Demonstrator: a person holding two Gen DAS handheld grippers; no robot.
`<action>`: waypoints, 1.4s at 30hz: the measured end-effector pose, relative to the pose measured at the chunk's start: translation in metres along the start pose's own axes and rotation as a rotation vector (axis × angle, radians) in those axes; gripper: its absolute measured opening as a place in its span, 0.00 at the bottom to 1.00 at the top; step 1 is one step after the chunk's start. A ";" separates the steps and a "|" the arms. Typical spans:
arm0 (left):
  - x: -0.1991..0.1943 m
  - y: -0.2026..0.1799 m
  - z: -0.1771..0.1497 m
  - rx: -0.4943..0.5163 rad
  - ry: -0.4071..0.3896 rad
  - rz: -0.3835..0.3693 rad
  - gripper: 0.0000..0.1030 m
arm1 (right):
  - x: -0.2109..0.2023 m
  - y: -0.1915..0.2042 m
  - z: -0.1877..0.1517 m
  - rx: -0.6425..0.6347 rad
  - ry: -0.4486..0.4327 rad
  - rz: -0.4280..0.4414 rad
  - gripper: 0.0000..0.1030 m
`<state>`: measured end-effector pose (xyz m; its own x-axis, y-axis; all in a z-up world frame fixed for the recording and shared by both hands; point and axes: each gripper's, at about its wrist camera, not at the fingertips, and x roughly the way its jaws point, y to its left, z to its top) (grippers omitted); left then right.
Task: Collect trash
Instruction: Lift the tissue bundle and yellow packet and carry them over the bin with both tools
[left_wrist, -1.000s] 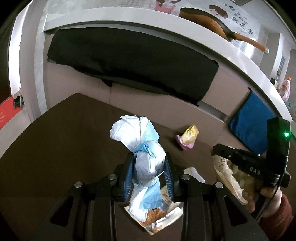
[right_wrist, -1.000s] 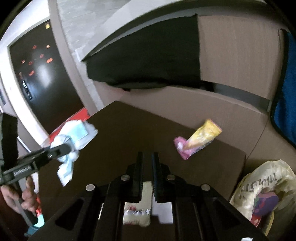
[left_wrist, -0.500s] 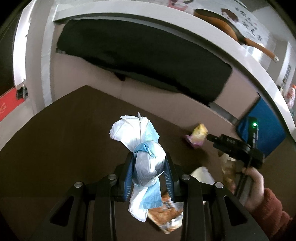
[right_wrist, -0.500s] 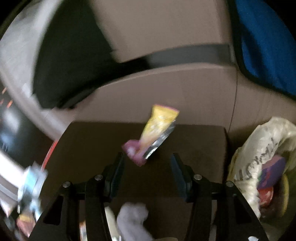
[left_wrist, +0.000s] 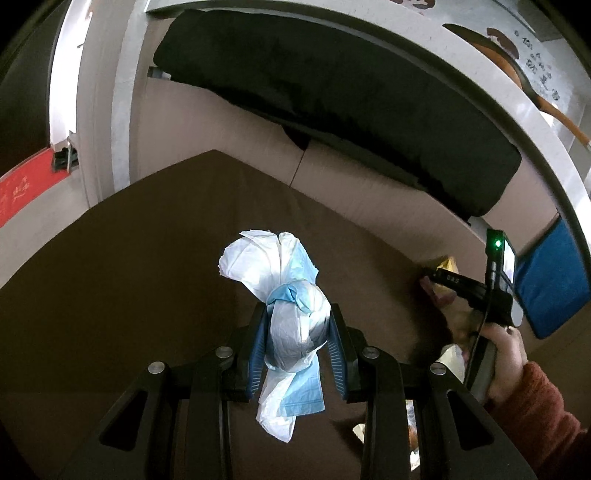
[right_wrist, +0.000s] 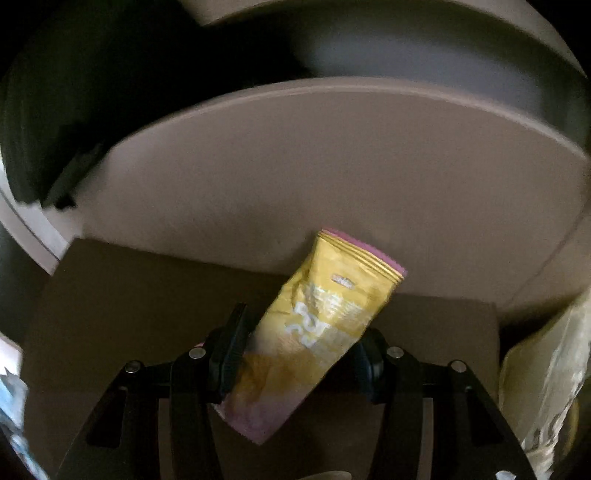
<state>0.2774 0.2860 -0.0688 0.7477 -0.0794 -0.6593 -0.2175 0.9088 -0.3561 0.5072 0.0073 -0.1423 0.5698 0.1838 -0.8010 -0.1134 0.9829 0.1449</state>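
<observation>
Two claws were busy: the left claw (left_wrist: 298, 343) pinched a white-and-blue tissue wad (left_wrist: 284, 306) above the brown tabletop (left_wrist: 110, 277); the right claw (right_wrist: 299, 354) stood spread around a yellow snack wrapper (right_wrist: 317, 328) at the tabletop's far edge.

Tissue wad (left_wrist: 291, 317) between left fingers (left_wrist: 258, 343), above table (left_wrist: 110, 277); wrapper (right_wrist: 317, 332) between right fingers (right_wrist: 231, 350).
</observation>
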 end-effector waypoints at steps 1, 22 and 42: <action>0.000 0.000 0.000 0.002 0.001 0.000 0.31 | -0.001 0.002 0.000 -0.022 -0.002 0.023 0.37; -0.083 -0.199 -0.004 0.321 -0.298 -0.073 0.31 | -0.265 -0.052 -0.045 -0.282 -0.416 0.212 0.23; -0.092 -0.345 -0.050 0.477 -0.337 -0.225 0.31 | -0.364 -0.187 -0.078 -0.195 -0.548 0.054 0.24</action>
<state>0.2517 -0.0405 0.0815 0.9162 -0.2275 -0.3299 0.2145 0.9738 -0.0760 0.2578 -0.2435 0.0768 0.8912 0.2623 -0.3701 -0.2724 0.9618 0.0258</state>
